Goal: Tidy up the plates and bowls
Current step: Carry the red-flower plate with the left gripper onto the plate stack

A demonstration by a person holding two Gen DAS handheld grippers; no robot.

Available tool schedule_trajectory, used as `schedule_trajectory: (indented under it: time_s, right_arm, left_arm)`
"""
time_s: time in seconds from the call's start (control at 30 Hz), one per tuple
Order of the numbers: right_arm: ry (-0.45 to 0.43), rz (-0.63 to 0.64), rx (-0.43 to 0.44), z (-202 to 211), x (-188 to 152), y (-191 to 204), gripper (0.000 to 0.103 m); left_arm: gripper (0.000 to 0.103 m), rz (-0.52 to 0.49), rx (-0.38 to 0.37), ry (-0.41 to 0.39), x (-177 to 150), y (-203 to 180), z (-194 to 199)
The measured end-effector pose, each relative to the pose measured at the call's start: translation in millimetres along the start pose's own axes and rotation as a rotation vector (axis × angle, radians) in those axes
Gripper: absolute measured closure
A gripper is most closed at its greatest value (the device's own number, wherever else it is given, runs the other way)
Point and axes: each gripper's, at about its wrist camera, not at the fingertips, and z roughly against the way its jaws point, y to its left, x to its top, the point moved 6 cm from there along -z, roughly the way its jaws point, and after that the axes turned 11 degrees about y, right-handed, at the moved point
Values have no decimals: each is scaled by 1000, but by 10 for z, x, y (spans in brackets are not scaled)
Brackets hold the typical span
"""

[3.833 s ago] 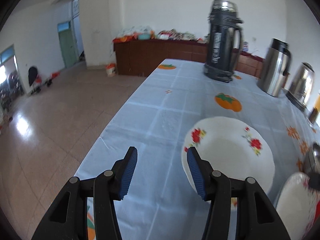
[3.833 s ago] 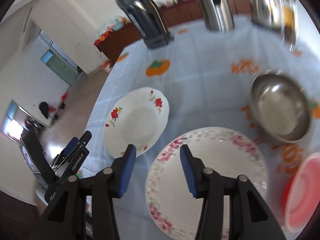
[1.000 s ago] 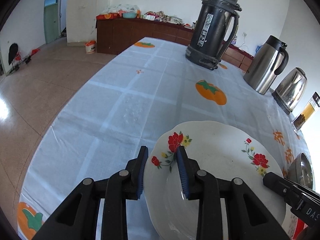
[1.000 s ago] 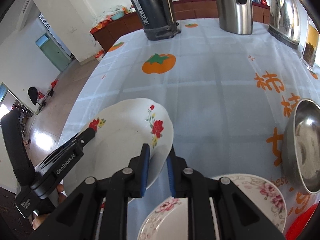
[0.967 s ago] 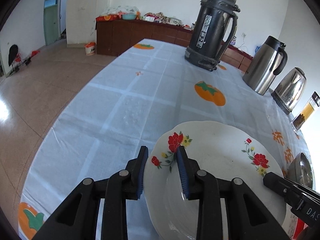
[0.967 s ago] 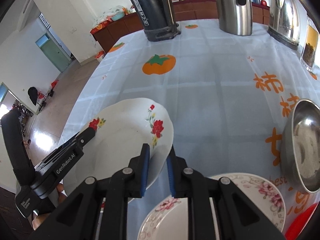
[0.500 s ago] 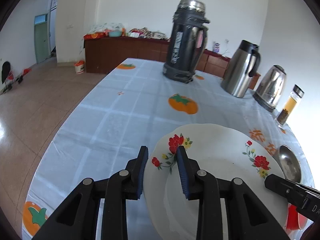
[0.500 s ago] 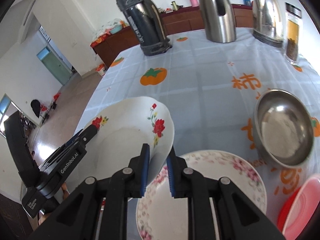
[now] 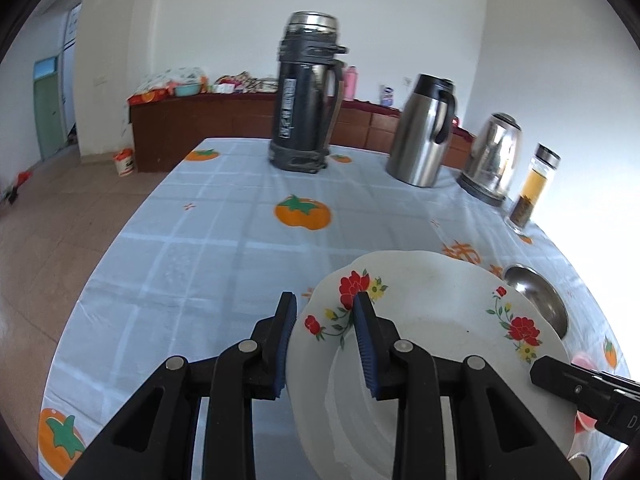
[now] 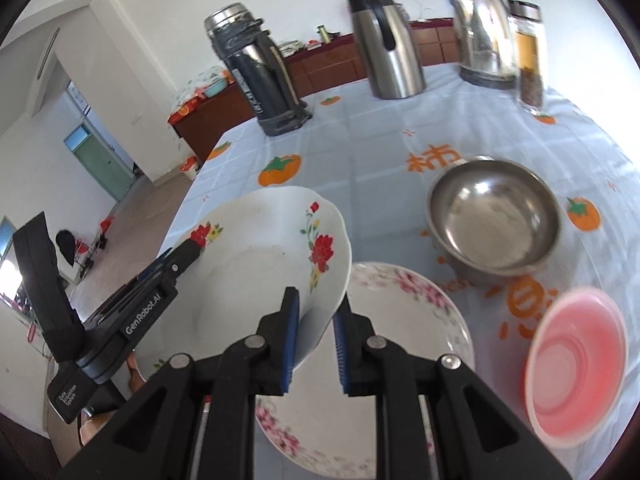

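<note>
A white scalloped plate with red flower sprigs (image 10: 256,256) is held clear of the bench (image 9: 224,236), tilted, with both grippers pinching its rim. The left gripper (image 9: 324,340) clamps the plate's near-left edge, its blue pads (image 9: 364,336) on either face; the right gripper (image 10: 314,336) clamps the opposite edge. In the left wrist view the plate's near portion is hidden behind the gripper arms. Below it, a white plate with pink blossoms (image 10: 400,320) lies on the bench, partly covered by the held plate and the right gripper. A round stainless steel bowl (image 10: 494,216) stands beyond it, a blurred pink plastic bowl (image 10: 580,364) to its right. From the left wrist view the steel bowl is mostly hidden behind the held plate.
</note>
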Motion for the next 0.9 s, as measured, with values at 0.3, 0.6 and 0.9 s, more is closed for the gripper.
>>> schedule_trajectory:
  time_s: [0.3, 0.6, 0.9]
  right_arm:
    - [-40, -63, -9, 226, -217, -327, 86]
    - [-52, -115, -17, 283, -433, -506, 86]
    - [-47, -122, 3, 311, -557, -537, 87]
  left_arm:
    - [71, -85, -44, 5, -132, -385, 21]
    - [71, -144, -49, 18, -265, -594, 8]
    - [73, -208, -126, 25, -373, -829, 48]
